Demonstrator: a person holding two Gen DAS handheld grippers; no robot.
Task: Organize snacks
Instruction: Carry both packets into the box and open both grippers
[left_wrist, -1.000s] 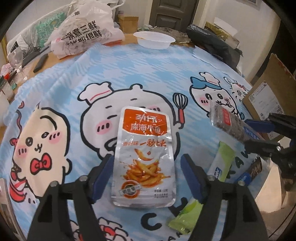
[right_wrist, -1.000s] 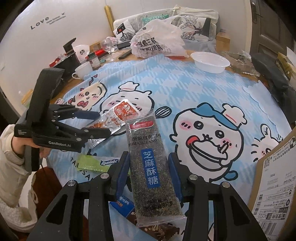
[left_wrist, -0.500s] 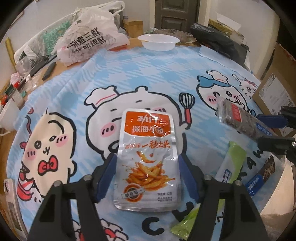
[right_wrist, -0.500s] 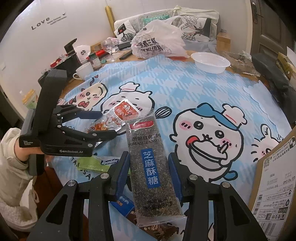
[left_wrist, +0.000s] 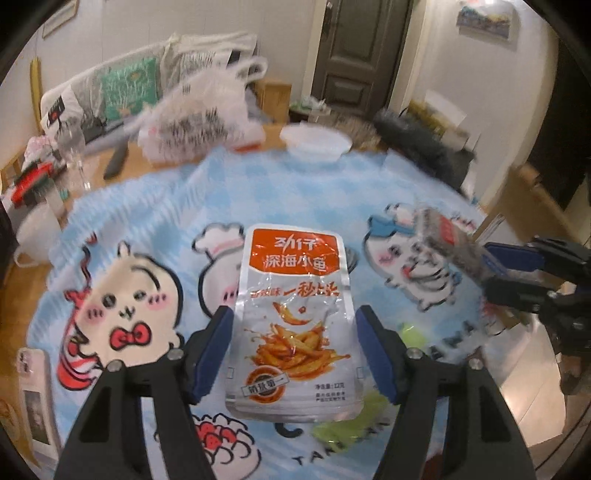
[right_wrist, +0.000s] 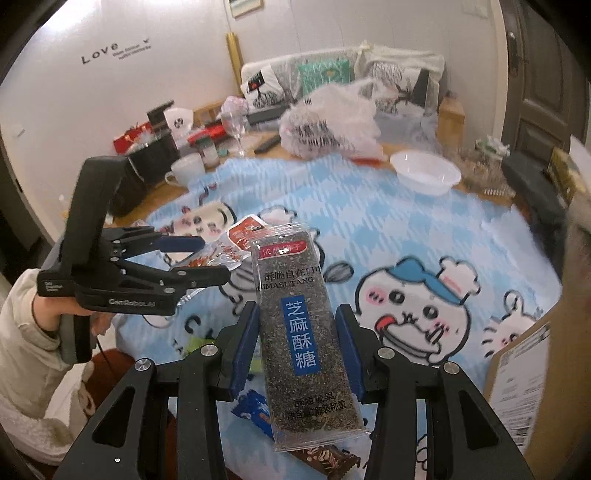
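silver foil fish-snack pouch (left_wrist: 293, 321) w/ orange top sits clamped in my left hand-held gripper (left_wrist: 293, 350), held up off the blue cartoon cloth (left_wrist: 155, 206) on the bench. my right hand-held gripper (right_wrist: 300, 345) is closed on the dark sesame brittle pack (right_wrist: 301, 317), blue label facing up, also raised above the cloth. green packet (left_wrist: 343, 424) lies on the cloth below the pouch, white bowl (right_wrist: 424, 177) & plastic bag (right_wrist: 328, 127) at the far edge.
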